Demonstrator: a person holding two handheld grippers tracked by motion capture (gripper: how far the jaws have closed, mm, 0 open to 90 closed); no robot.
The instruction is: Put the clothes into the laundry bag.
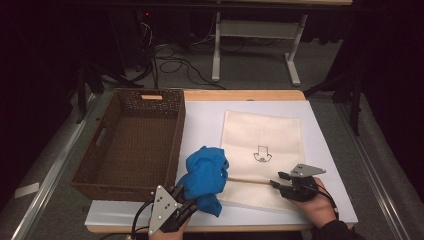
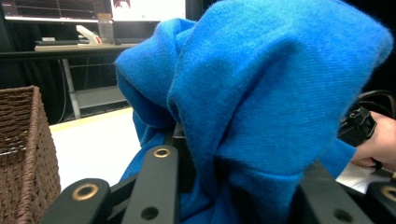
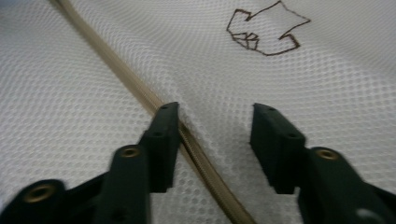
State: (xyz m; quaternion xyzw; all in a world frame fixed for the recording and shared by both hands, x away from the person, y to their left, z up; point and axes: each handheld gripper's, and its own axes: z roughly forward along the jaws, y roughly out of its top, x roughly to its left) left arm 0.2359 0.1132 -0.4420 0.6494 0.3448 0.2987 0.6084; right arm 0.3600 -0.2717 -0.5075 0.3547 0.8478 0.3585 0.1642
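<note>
Blue cloth bunched in the clamped left gripper is soft, light, floppy (grip prob. deep enough); right gripper, jaws spread, sits over mesh bag zipper, best pinched beside it.

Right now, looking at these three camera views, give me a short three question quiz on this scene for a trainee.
1. True or false: the left gripper is shut on the blue cloth.
2. Which stands at the left of the table in the high view? A, a metal bucket; B, a brown wicker basket; C, a cardboard box.
3. Fill in: the right gripper has its jaws open over the white mesh bag, one jaw beside the bag's tan ____.

Key: 1 true. 2 B. 3 zipper.
</note>
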